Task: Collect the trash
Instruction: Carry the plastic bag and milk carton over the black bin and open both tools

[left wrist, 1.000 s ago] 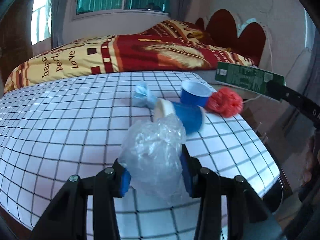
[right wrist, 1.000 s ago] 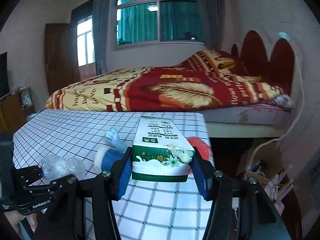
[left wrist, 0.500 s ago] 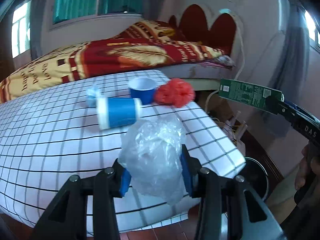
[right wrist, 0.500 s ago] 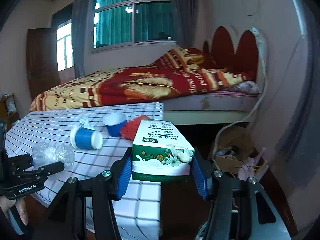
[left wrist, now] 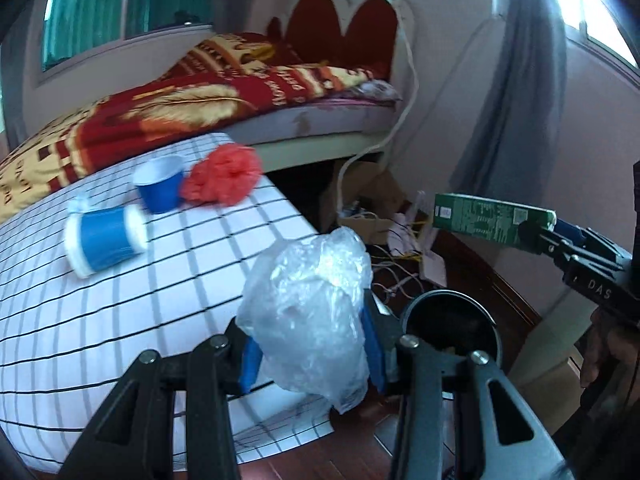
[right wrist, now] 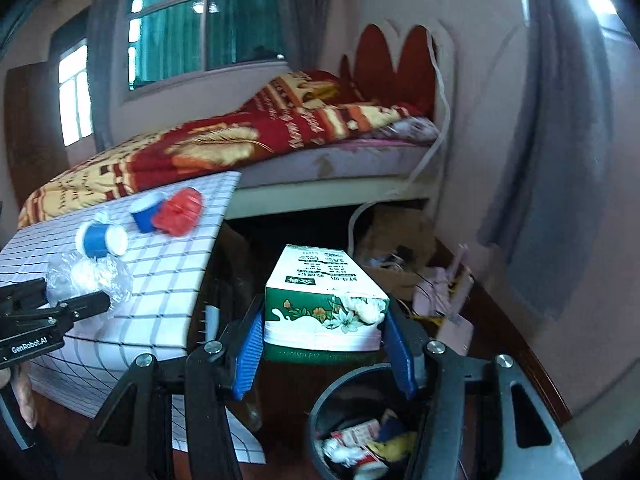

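Both loads have been carried from the table toward the bin: the carton is gripped by the right gripper, the plastic bag by the left gripper; dropping is judged next.

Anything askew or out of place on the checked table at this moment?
One blue cup lies tipped on its side on the checked table, while the other blue cup stands upright beside a crumpled red wad. No spill is visible.

A crinkled, glossy clear plastic bag sits between the left gripper's ribbed blue pads. The green-and-white printed paperboard carton looks smooth and faintly shiny. At ten o'clock, the white grid-patterned tablecloth appears matt, bearing a glossy blue plastic cup and rough red mesh ball.
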`<state>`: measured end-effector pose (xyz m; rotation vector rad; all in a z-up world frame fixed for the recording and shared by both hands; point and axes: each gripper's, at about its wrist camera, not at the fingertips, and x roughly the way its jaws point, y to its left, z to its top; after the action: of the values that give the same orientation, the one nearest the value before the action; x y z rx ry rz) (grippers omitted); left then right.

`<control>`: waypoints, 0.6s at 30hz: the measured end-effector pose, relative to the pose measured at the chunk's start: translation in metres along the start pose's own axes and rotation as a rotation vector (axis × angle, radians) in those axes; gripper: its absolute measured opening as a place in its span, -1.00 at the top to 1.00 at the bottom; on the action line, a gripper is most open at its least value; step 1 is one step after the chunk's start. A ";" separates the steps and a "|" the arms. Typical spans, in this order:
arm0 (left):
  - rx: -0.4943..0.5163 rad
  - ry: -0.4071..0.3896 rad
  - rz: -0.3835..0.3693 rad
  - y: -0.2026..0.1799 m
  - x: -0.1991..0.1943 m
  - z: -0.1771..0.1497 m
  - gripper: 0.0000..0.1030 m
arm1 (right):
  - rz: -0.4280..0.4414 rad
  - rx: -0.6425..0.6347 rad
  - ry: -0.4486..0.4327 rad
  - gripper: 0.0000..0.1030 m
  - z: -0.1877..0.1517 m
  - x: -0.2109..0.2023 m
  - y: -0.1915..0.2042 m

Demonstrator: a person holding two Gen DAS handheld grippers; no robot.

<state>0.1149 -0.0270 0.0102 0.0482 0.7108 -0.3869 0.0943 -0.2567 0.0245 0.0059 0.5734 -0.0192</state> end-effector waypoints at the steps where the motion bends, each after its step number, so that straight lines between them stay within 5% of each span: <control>1: 0.006 0.005 -0.013 -0.007 0.003 0.000 0.15 | -0.007 0.007 0.006 -0.10 -0.003 0.000 -0.005; 18: 0.110 0.098 -0.164 -0.096 0.048 -0.011 0.15 | -0.109 0.078 0.125 -0.10 -0.059 -0.001 -0.070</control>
<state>0.1065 -0.1305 -0.0207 0.1144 0.7925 -0.5838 0.0602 -0.3263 -0.0248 0.0520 0.6968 -0.1478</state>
